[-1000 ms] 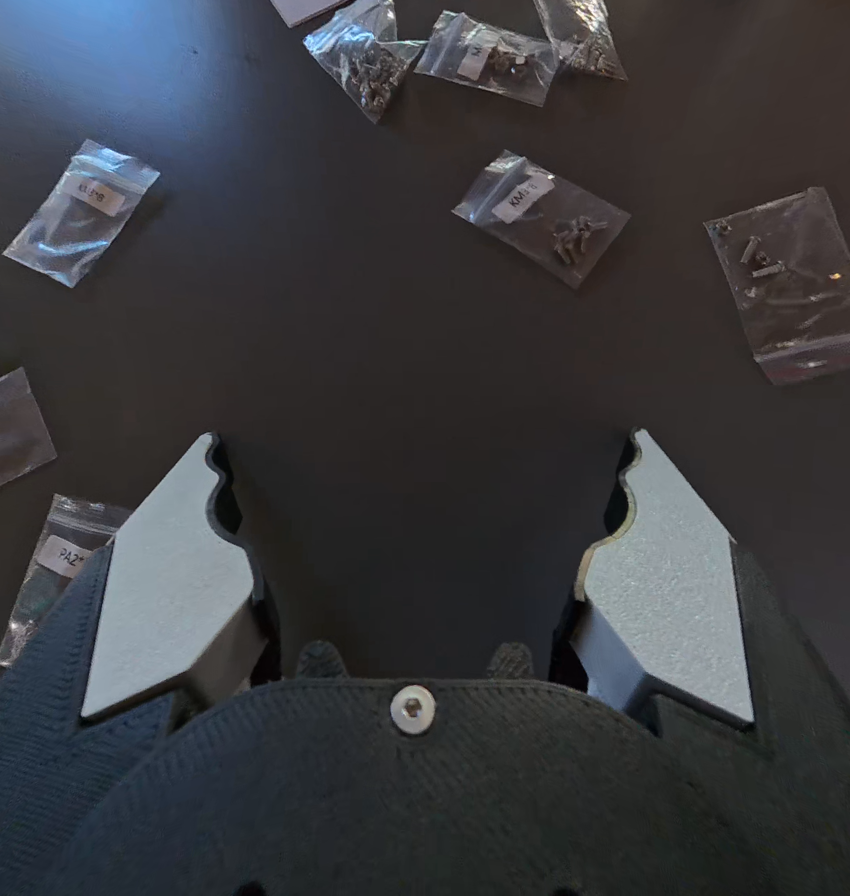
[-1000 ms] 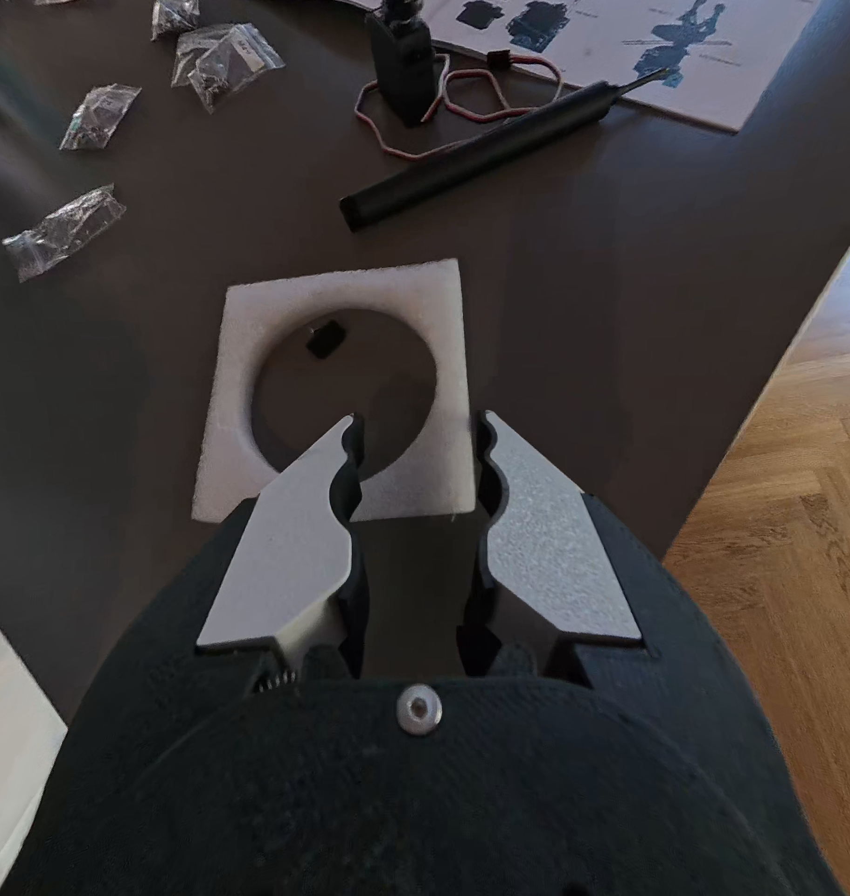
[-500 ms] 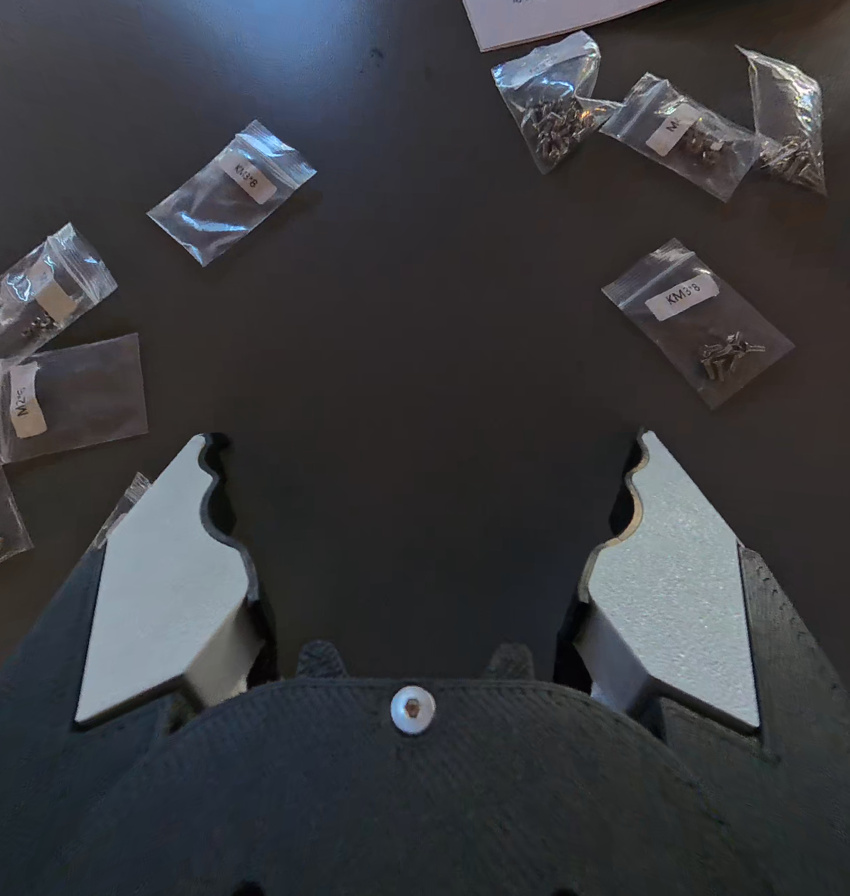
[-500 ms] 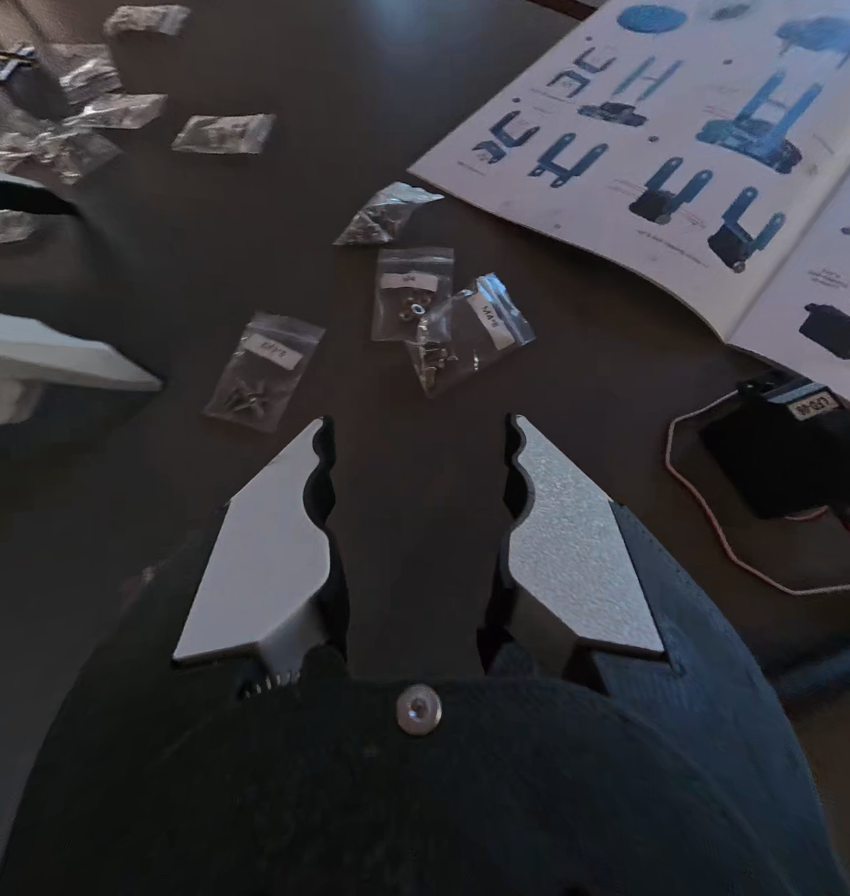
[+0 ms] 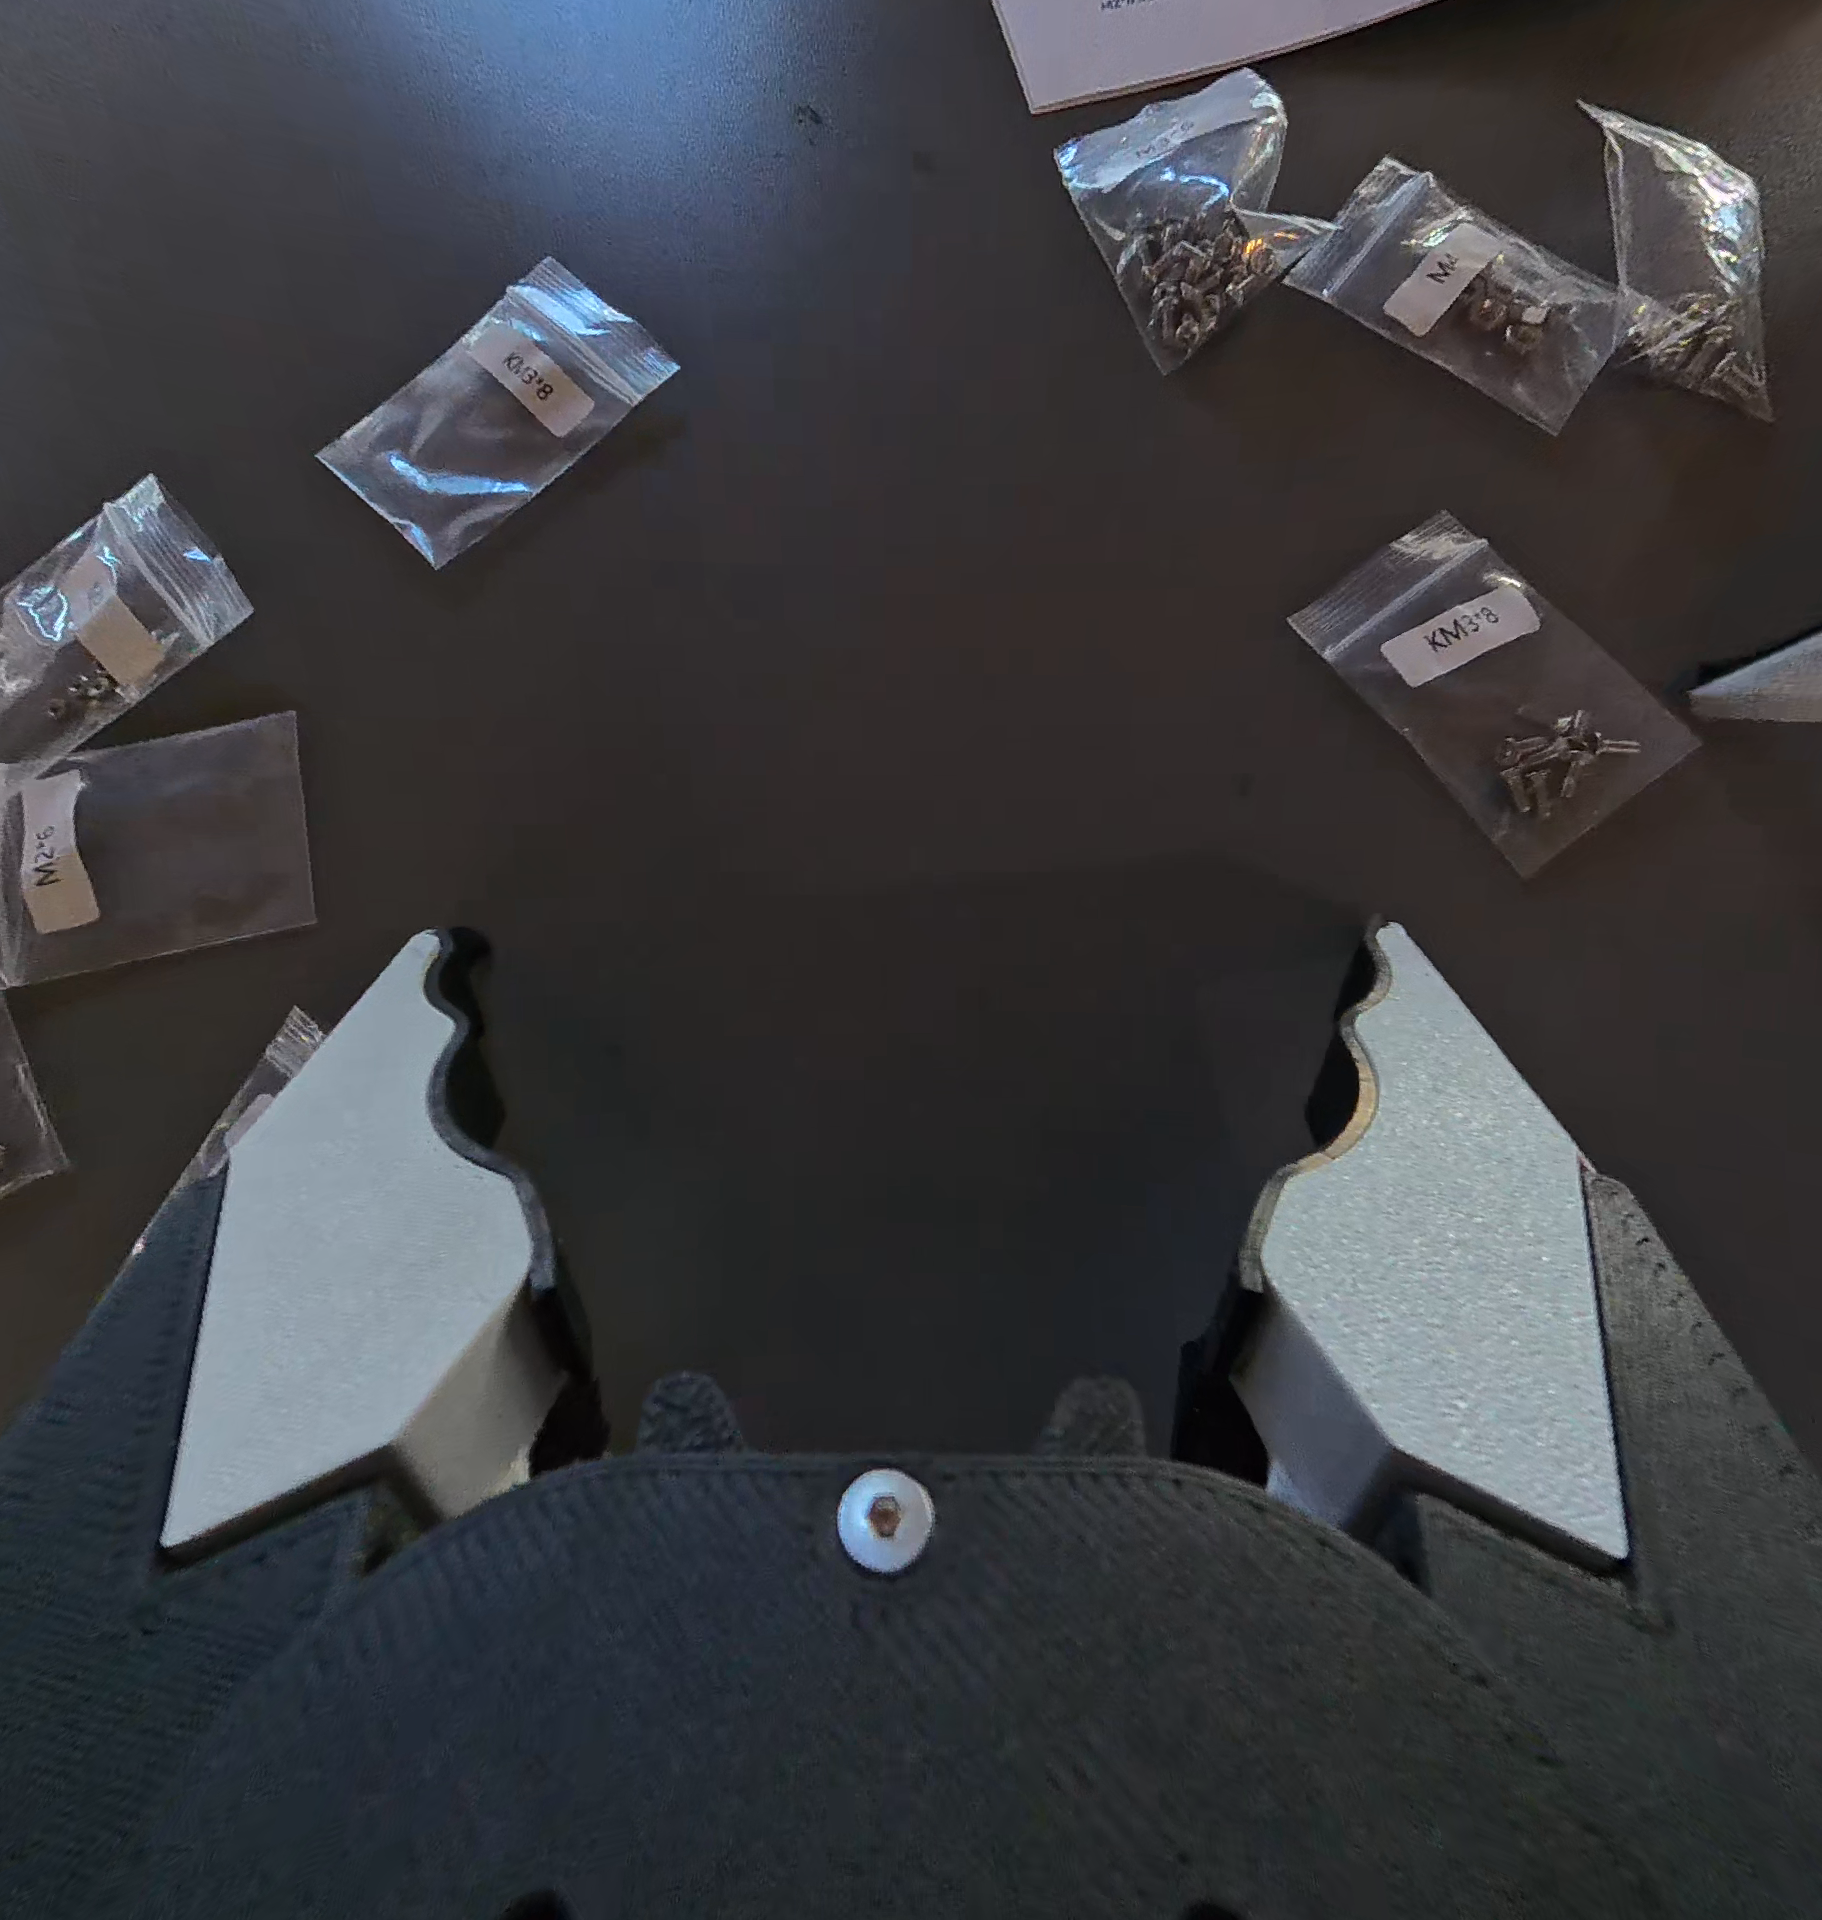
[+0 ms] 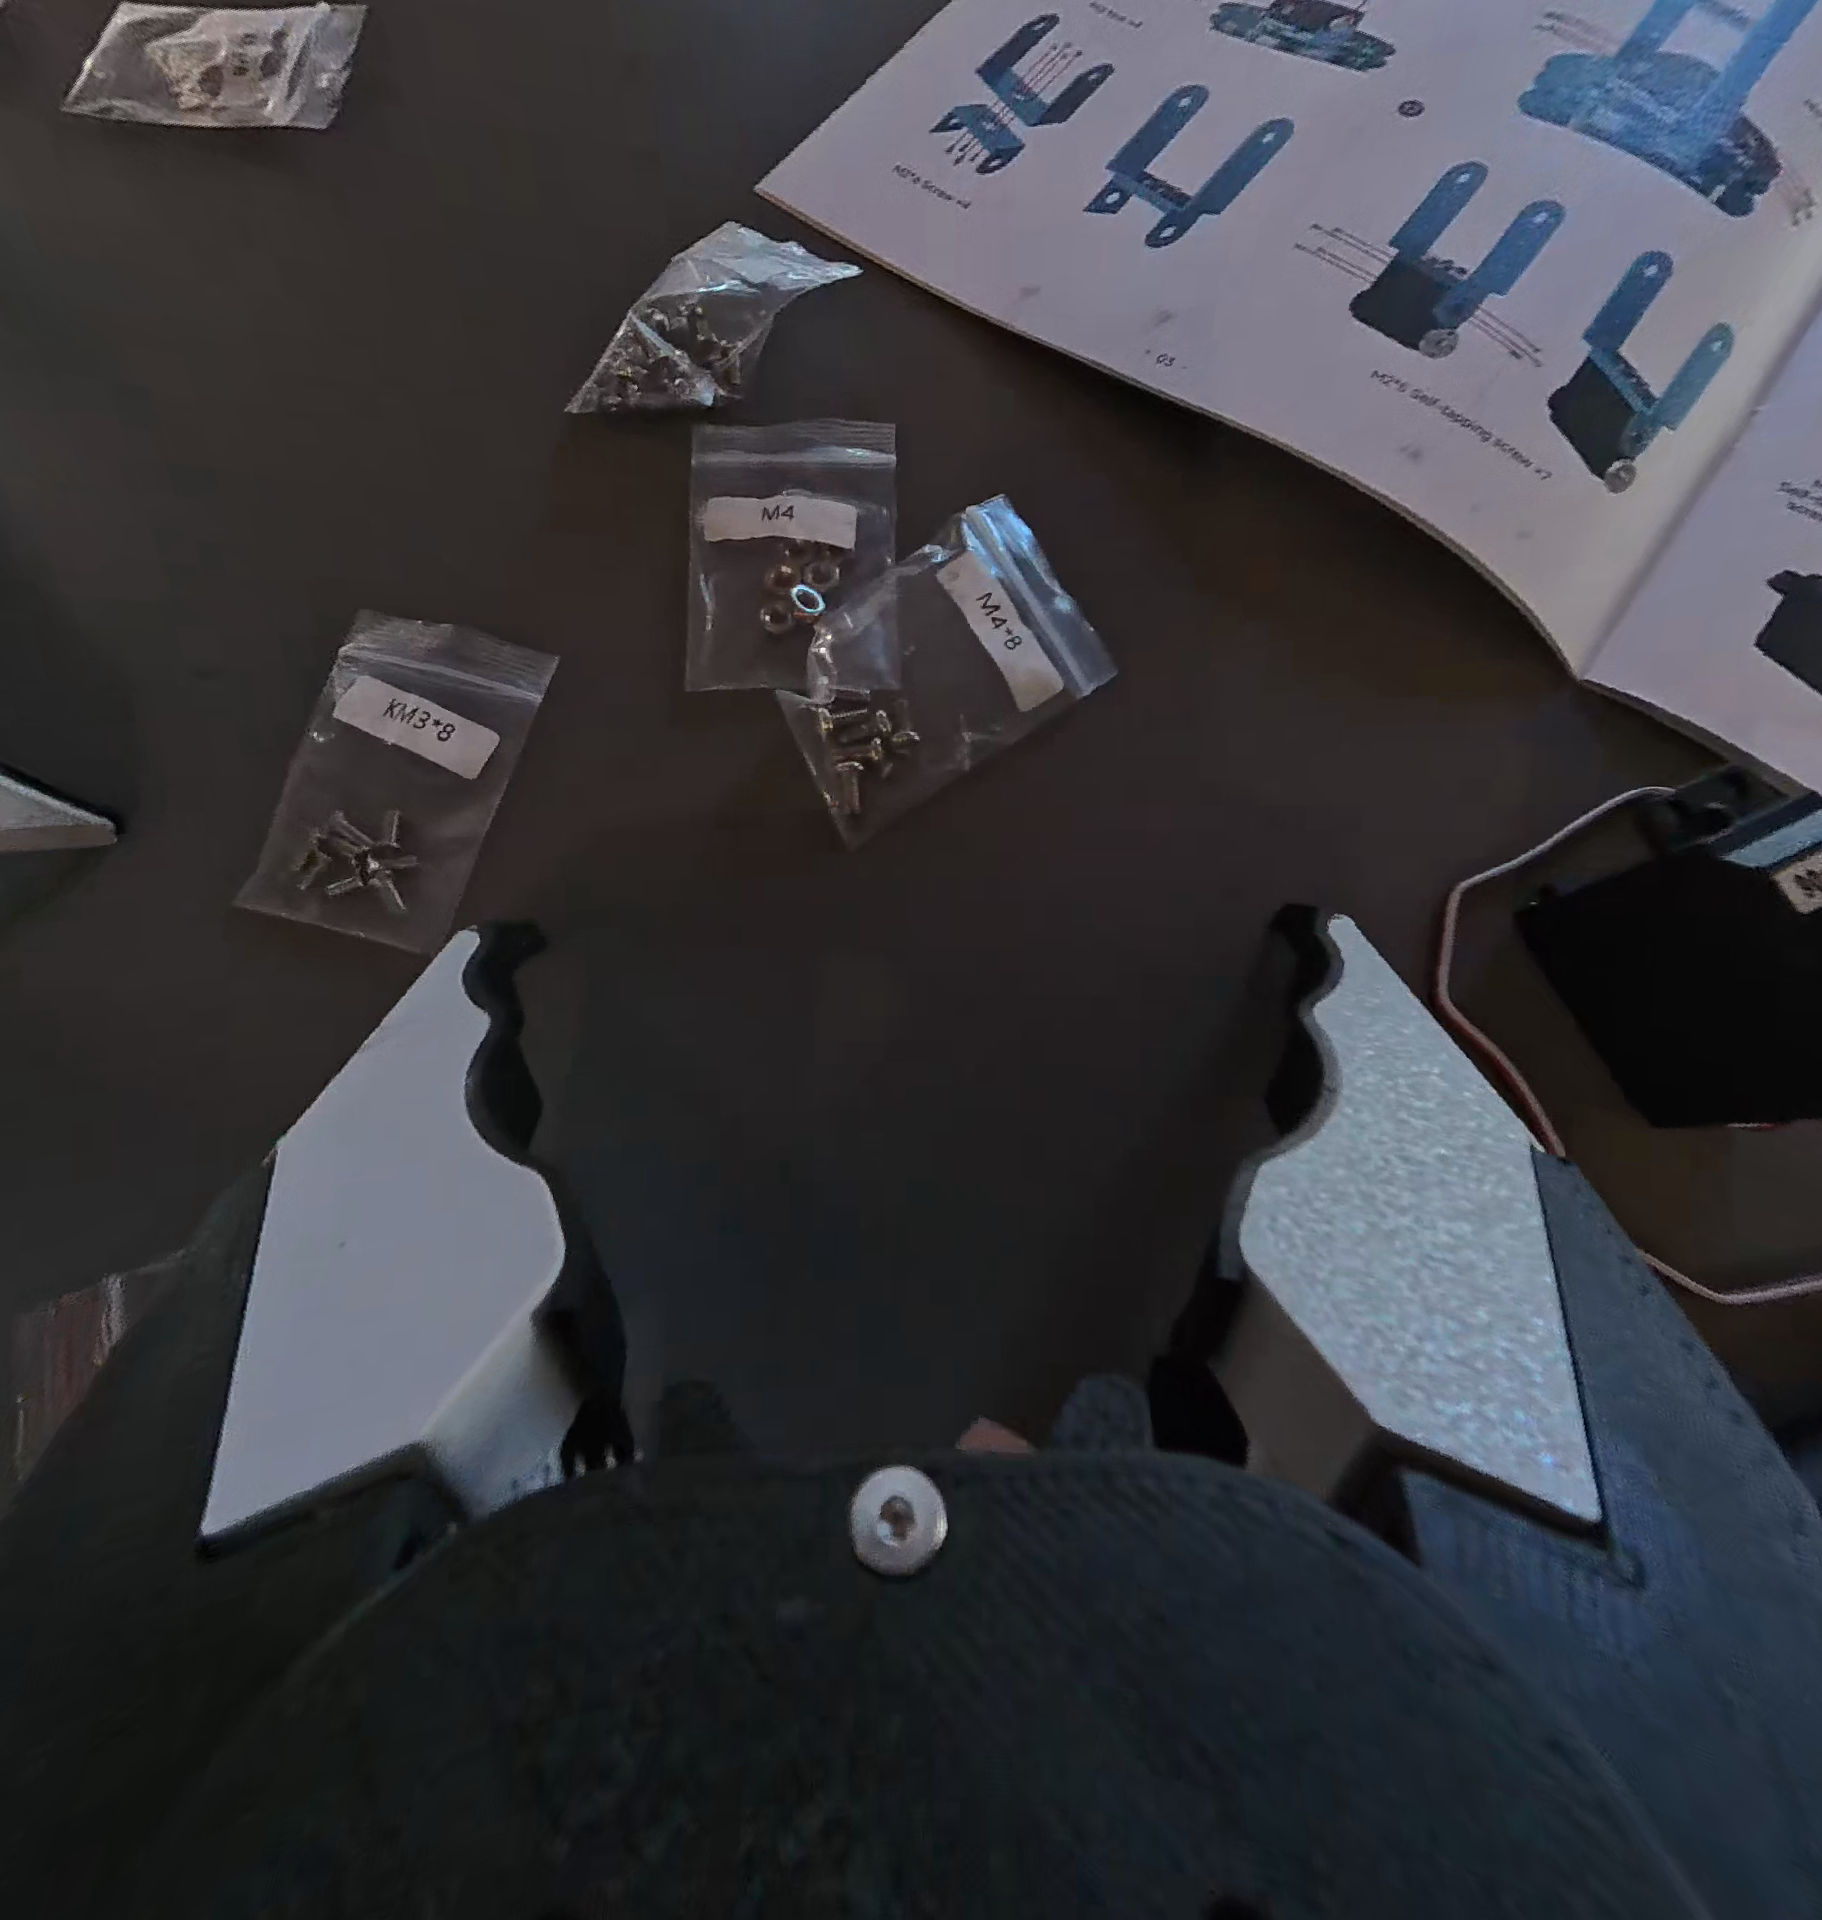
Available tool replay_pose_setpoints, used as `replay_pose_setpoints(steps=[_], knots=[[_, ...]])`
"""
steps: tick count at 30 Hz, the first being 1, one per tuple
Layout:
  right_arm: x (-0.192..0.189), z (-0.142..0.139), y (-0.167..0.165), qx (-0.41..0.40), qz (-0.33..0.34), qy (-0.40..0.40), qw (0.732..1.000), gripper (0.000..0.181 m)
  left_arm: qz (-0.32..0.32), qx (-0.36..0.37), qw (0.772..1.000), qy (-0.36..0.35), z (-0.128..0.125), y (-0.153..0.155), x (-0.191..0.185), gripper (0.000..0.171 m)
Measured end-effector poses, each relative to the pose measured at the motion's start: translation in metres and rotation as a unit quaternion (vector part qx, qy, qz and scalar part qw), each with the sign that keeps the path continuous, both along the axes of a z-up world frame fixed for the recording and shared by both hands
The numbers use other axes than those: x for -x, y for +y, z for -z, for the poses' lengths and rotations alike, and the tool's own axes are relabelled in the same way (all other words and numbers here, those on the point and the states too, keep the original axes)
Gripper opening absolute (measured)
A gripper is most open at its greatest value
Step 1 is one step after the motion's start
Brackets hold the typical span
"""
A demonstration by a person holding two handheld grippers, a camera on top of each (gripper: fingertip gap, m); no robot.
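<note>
**Left wrist view: both grippers empty over scattered screw bags**

Left wrist view: left gripper [image 5: 902, 940] spread wide, grasping nothing, over bare dark table [image 5: 782, 675]. Nearest labelled screw bag [image 5: 1489, 691] at 2 o'clock, lying flat, apart.

Right wrist view: right gripper [image 6: 907, 935] likewise released, empty. Same bag [image 6: 398, 774] at 10 o'clock, just beside left fingertip; servo [image 6: 1696, 966] at 3; open manual [image 6: 1406, 260] at 1.

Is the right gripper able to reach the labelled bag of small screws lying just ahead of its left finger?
Probably yes. The right gripper is open and holds nothing, and the bag of screws lies flat on the dark table, apart from the other bags, with nothing over it. The left gripper's fingertip is close beside it.
</note>
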State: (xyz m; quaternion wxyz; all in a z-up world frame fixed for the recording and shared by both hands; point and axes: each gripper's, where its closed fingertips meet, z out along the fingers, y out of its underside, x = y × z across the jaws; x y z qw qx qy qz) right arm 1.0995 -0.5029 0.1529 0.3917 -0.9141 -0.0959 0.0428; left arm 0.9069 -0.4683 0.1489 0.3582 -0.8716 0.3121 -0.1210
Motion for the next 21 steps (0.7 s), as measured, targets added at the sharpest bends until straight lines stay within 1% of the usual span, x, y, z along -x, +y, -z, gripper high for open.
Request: replay_pose_setpoints(steps=[4, 21], knots=[[-0.0009, -0.0003, 0.001, -0.001, 0.01, -0.002, 1.0, 0.143, 0.0, 0.001, 1.0, 0.0, 0.0001, 0.0, 0.0001, 0.157], [0.0, -0.0003, -0.0005, 0.0, 0.002, -0.001, 1.0, 0.143, 0.0, 0.001, 1.0, 0.0, 0.0001, -0.0001, 0.0003, 0.157]])
